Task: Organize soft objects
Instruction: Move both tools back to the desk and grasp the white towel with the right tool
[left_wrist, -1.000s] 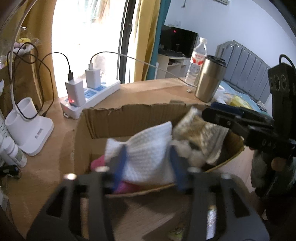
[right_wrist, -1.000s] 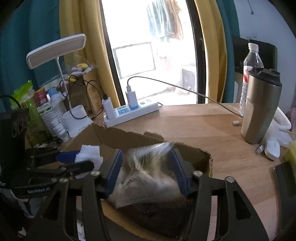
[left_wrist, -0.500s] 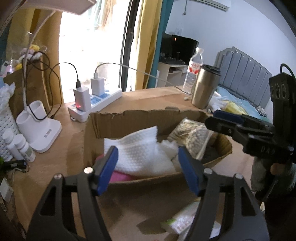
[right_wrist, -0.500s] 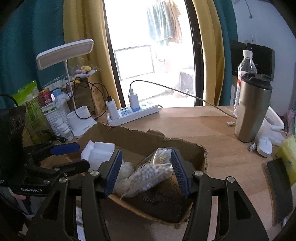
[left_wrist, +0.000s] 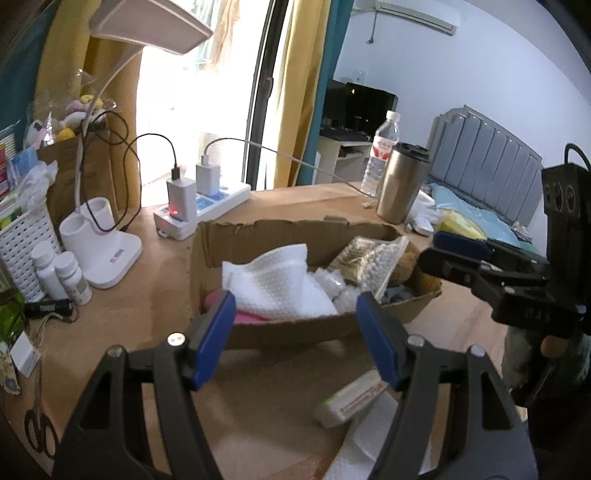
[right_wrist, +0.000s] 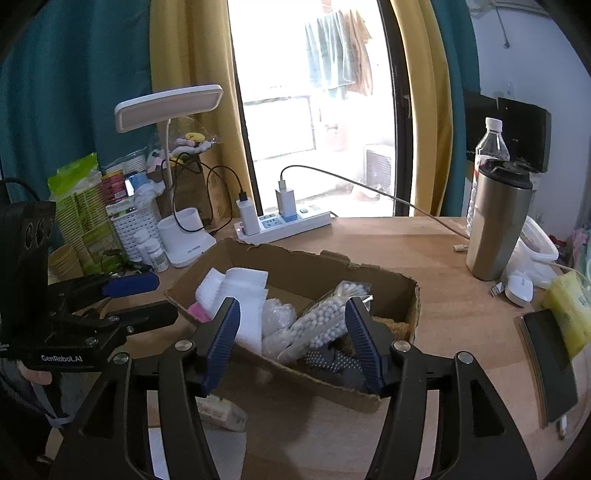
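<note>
A torn cardboard box (left_wrist: 280, 232) (right_wrist: 295, 266) sits on the wooden desk. In it lie a white waffle cloth (left_wrist: 277, 280) (right_wrist: 240, 288), a pink item (left_wrist: 247, 317), a clear bag of cotton swabs (left_wrist: 369, 258) (right_wrist: 328, 317), bubble wrap (right_wrist: 277, 314) and a dark dotted cloth (right_wrist: 332, 362). My left gripper (left_wrist: 295, 332) is open and empty, held back above the box's near edge. My right gripper (right_wrist: 291, 339) is open and empty over the box's near side; it also shows in the left wrist view (left_wrist: 461, 254).
A steel tumbler (right_wrist: 495, 221), water bottle (right_wrist: 487, 147) and power strip (right_wrist: 288, 221) with chargers stand behind the box. A desk lamp base (left_wrist: 99, 243), pill bottles (left_wrist: 62, 273) and white basket (left_wrist: 22, 240) are at left. A small packet (left_wrist: 351, 398) and paper lie near me.
Both grippers opened, letting go of the white cloth and the swab bag into the box, then pulled back and up away from the box.
</note>
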